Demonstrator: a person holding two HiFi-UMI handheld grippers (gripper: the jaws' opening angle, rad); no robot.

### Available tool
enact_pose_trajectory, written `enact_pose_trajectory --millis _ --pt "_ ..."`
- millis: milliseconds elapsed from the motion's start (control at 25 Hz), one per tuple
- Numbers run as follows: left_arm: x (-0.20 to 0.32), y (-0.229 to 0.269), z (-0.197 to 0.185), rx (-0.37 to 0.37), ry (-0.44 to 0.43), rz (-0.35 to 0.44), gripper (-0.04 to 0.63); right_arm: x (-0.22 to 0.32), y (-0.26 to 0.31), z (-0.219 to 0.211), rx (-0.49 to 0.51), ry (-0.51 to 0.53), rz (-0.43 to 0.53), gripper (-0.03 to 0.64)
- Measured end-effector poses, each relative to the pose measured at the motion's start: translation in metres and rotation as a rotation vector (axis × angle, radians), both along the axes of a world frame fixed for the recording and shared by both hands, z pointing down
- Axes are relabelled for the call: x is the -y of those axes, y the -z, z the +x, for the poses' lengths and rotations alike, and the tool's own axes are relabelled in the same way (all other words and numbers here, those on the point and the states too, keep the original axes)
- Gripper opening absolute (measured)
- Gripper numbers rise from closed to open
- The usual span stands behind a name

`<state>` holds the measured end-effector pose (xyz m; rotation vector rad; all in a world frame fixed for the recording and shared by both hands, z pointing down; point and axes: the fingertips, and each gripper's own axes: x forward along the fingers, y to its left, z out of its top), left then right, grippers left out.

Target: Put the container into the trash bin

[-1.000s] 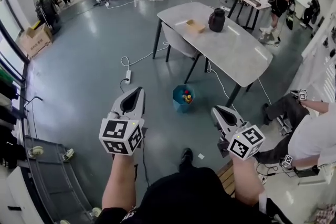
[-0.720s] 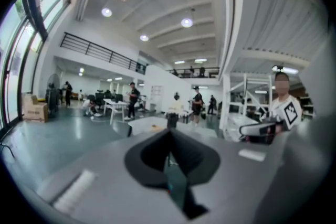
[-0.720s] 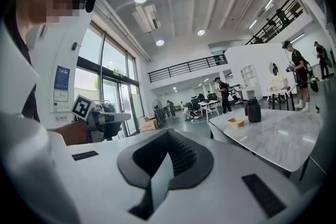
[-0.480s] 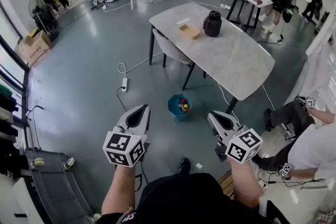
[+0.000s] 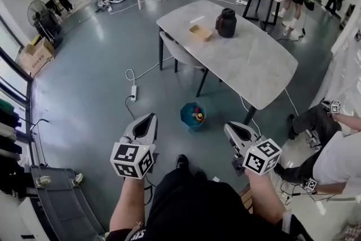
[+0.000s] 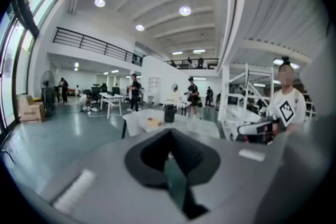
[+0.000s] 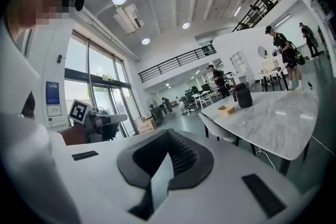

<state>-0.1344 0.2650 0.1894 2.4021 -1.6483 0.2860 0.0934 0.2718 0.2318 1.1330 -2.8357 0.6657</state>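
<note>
Low in the head view, two hand-held grippers are hovering above the grey floor [image 5: 96, 82]: the left hand-held gripper [image 5: 150, 117] at lower left of centre, the right hand-held gripper [image 5: 228, 126] at lower right of centre; each is holding its jaws clenched together with nothing between them, as both gripper views are showing. Between the two and slightly higher in the frame, one teal trash bin [image 5: 186, 120] is standing on the floor with a few coloured items [image 5: 198, 117] lying inside; it is sitting near a leg of the one marble table [image 5: 254, 65]. Toward the upper middle of the frame, one tan open container [image 5: 201, 33] is resting on that table, well apart from both grippers; one dark jug [image 5: 226, 22] is standing just to its right. One pale chair [image 5: 179, 49] is sitting tucked at the table's left edge; one white power strip [image 5: 134, 91] is lying on the floor at middle left.
</note>
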Motion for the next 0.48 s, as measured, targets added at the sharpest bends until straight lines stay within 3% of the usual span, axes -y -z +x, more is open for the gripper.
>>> enact_pose_trajectory --millis 280,480 --pt "0.055 0.000 -0.009 -0.029 -0.002 0.054 0.009 0.044 -0.003 -0.015 -0.057 0.023 0.003 -0.006" --pt "0.124 0.010 -0.044 -0.052 0.007 0.101 0.009 0.107 0.012 -0.038 -0.092 0.008 0.040 -0.006"
